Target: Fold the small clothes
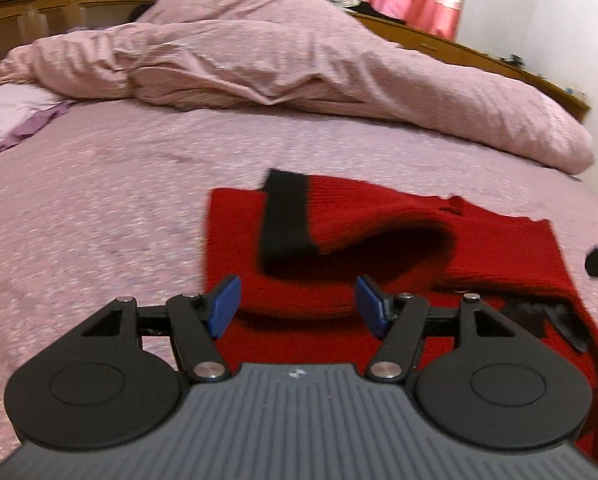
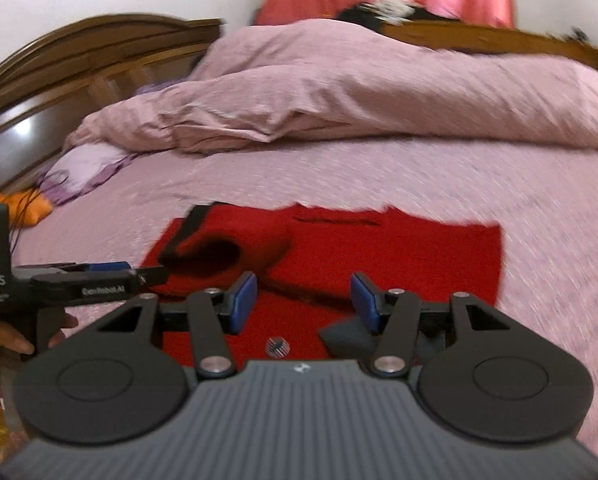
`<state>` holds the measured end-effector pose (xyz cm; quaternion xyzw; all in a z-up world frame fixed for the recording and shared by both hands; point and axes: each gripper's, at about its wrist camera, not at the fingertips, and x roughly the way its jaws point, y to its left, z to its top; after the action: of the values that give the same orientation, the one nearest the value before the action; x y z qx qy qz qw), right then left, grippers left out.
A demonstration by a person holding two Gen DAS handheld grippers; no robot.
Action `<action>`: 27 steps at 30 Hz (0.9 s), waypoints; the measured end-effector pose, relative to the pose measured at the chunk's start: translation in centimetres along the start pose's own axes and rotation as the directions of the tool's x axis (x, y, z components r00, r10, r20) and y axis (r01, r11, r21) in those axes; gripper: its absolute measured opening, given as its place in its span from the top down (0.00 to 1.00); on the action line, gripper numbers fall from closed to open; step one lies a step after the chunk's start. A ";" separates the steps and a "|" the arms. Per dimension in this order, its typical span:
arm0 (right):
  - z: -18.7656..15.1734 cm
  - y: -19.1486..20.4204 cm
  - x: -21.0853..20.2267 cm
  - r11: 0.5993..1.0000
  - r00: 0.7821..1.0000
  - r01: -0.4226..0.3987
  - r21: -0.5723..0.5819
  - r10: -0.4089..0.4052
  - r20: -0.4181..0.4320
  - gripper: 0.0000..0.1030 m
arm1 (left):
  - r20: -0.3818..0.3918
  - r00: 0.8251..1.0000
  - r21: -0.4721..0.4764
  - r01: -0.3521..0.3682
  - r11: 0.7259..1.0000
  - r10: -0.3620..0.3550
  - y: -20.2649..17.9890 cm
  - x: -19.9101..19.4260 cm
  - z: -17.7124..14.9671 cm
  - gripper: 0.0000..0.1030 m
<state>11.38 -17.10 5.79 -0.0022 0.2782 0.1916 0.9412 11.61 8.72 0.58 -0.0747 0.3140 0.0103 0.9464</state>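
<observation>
Red garment (image 1: 379, 240) lies folded mid-bed, bare pink sheet (image 1: 99, 208) all around.

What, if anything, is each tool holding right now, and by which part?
Nothing. The left tool and the right tool both stand open above the red garment, with no cloth between their pads.

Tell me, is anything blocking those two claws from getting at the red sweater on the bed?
Nothing visible does. The red sweater lies in the open on the pink bedspread, directly under the open left gripper and right gripper; the rumpled duvet sits well behind.
</observation>
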 end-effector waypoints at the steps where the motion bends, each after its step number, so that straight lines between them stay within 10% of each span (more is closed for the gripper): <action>1: 0.4 0.5 0.6 1.000 1.000 -0.011 -0.023 0.011 0.002 0.47 | -0.006 1.000 -0.009 -0.010 1.000 0.010 0.3 0.0 0.0 0.33; 10: 2.2 5.7 7.4 0.975 0.999 -0.022 -0.223 0.012 -0.048 0.47 | -0.057 0.997 -0.041 -0.051 0.998 0.049 2.3 0.9 -0.8 0.33; 27: 1.6 12.2 17.1 0.780 0.990 0.044 -0.624 -0.118 -0.078 0.55 | -0.128 0.984 -0.076 -0.133 0.988 0.123 3.3 4.1 -2.0 0.33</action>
<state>21.06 0.54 -0.56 -0.3344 0.2522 0.2313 0.8781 13.53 11.55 -3.87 -0.0948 0.3752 0.0798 0.9186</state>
